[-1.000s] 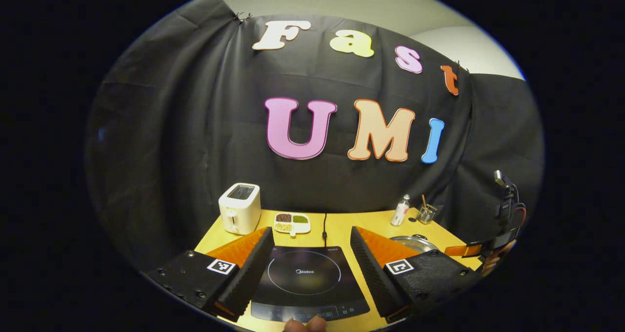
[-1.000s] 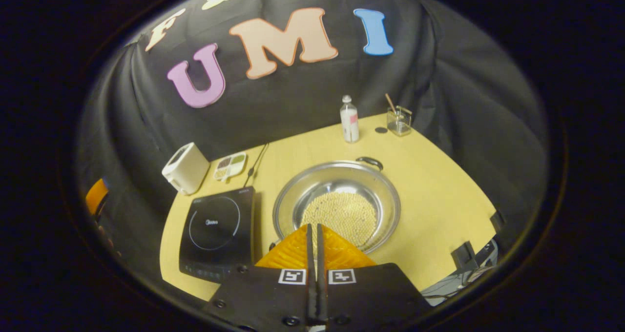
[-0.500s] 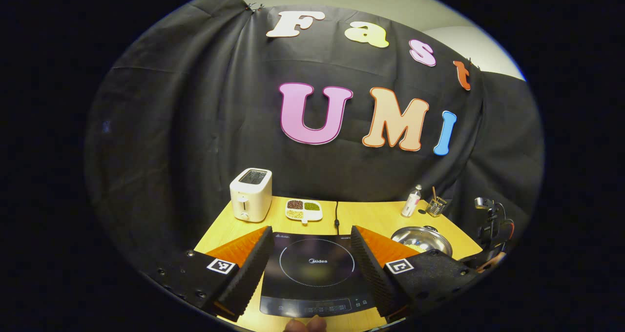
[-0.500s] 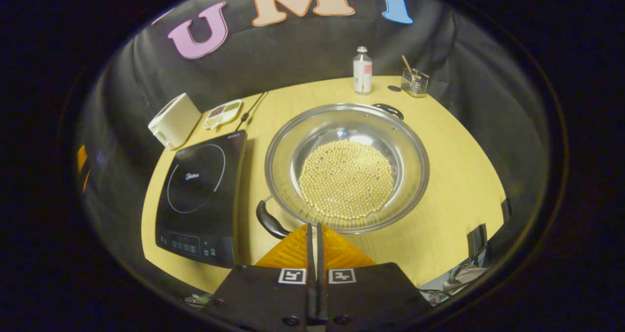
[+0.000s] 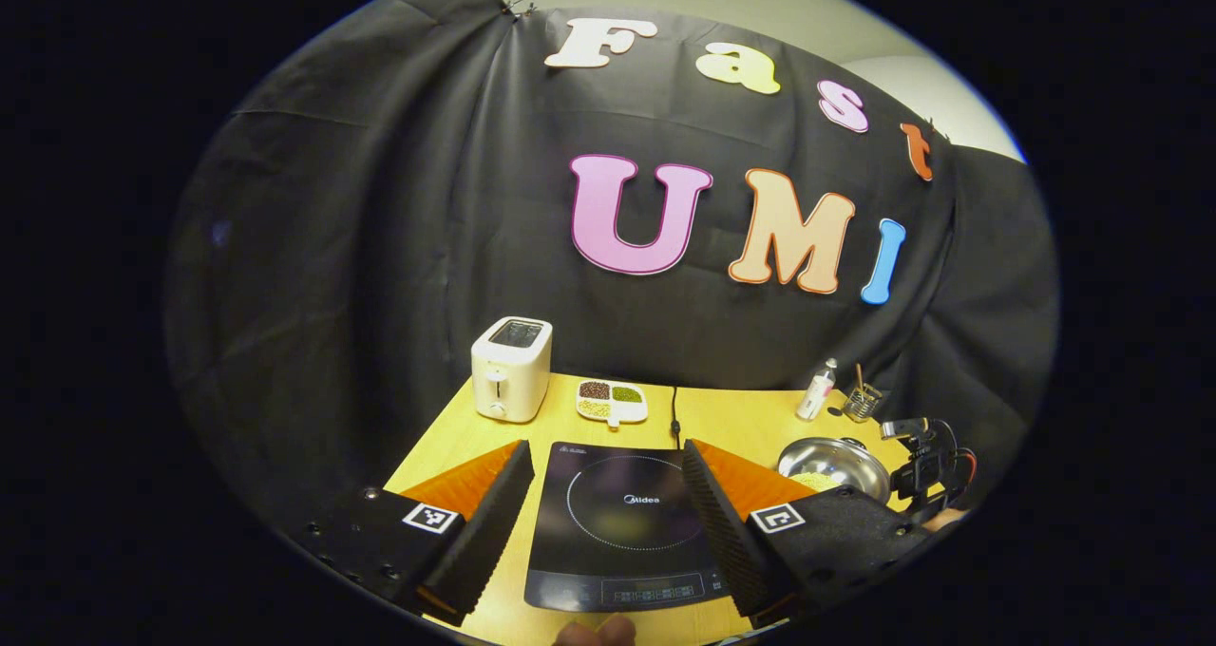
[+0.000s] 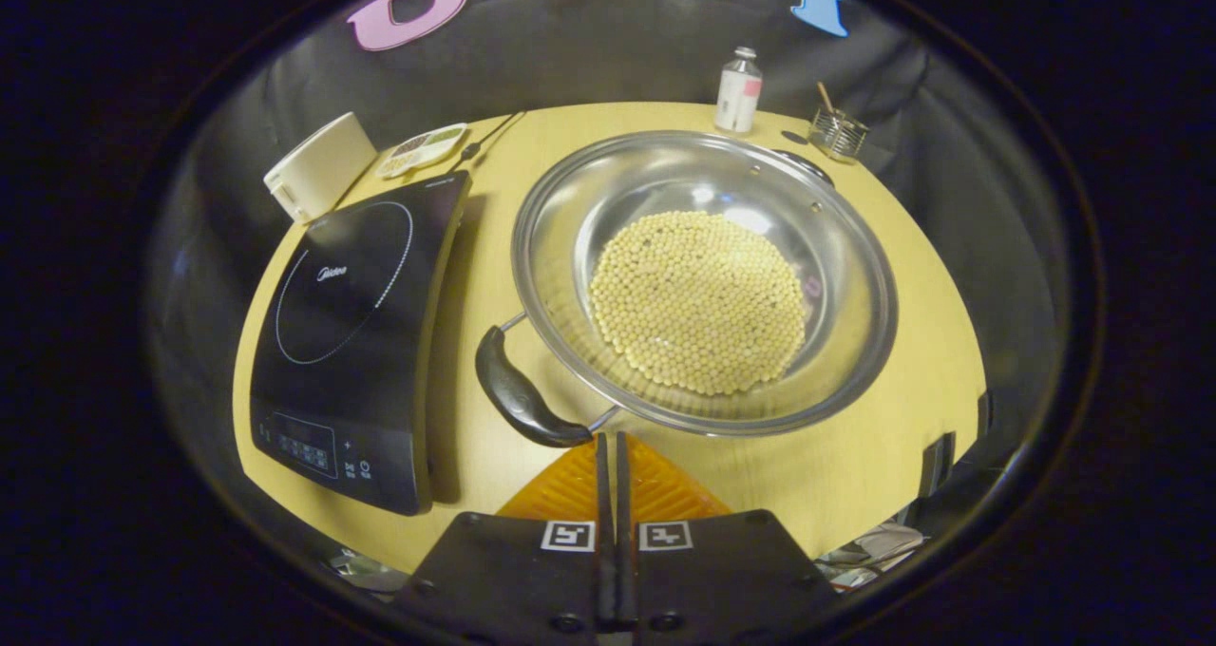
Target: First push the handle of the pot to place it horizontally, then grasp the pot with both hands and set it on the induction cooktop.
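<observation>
Steel pot [image 6: 703, 280] sits on the yellow table [image 6: 883, 389], just right of the black induction cooktop [image 6: 351, 313] in the right gripper view, w/ a narrow strip of bare tabletop between them. Pot's bottom is covered w/ a round layer of pale yellow beans [image 6: 698, 299]. Near black handle [image 6: 522, 399] curves along the pot's lower-left rim; far handle [image 6: 807, 163] peeks over the back rim. Right gripper [image 6: 608, 442] is clenched, orange fingers pressed together w/ nothing between them, tips just below the pot's near rim & right beside the near handle's end; can't tell if they touch it. Left gripper [image 5: 603, 494] is released, fingers spread wide, hanging above the near edge of the cooktop [image 5: 622, 522], whose ring mark & control strip show between the fingers. A bit of the person's hand [image 5: 594, 633] shows at the bottom edge of that view. From there the pot [image 5: 834, 461] lies to the right of the cooktop, w/ the other gripper's black rig [image 5: 926, 456] just beside it. At the table's back edge: white toaster [image 5: 511, 369], divided dish of grains [image 5: 612, 401], power cord [image 5: 674, 413], small white bottle [image 6: 738, 87], & a clear glass holder w/ a stick in it [image 6: 836, 131].
</observation>
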